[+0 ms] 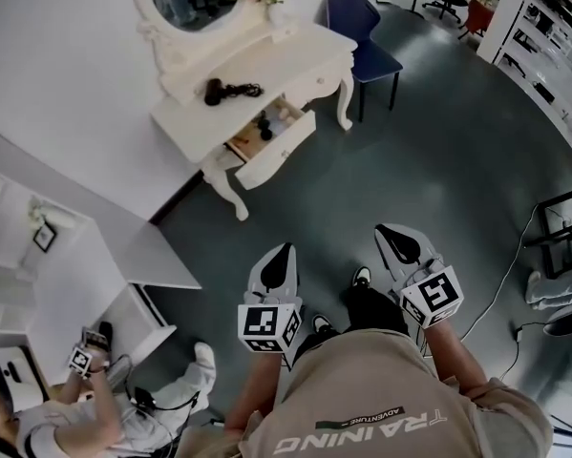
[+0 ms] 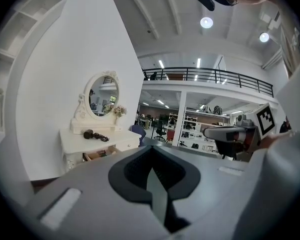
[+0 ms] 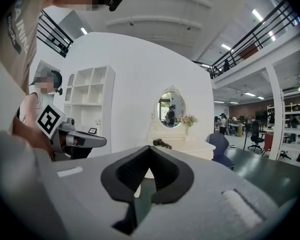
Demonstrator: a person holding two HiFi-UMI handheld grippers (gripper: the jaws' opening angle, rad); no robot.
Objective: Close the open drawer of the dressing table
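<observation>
Your left gripper [image 1: 286,252] and right gripper [image 1: 389,235]: both pressed together, empty. Drawer [image 1: 277,149] open (dressing table [image 1: 266,65] well ahead).

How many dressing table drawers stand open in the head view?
1: the drawer at the front of the dressing table, pulled out, small items inside. No other shows open.

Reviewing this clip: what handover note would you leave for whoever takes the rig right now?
Left claw: shut, empty, held low in front of the person.
Right claw: the same.
Dressing table stands across the floor, ahead and to the left, with neither claw touching it. Its drawer is pulled out, with items inside.
Done: nothing yet.
Left: walk up and push the drawer front in until it is flush.
</observation>
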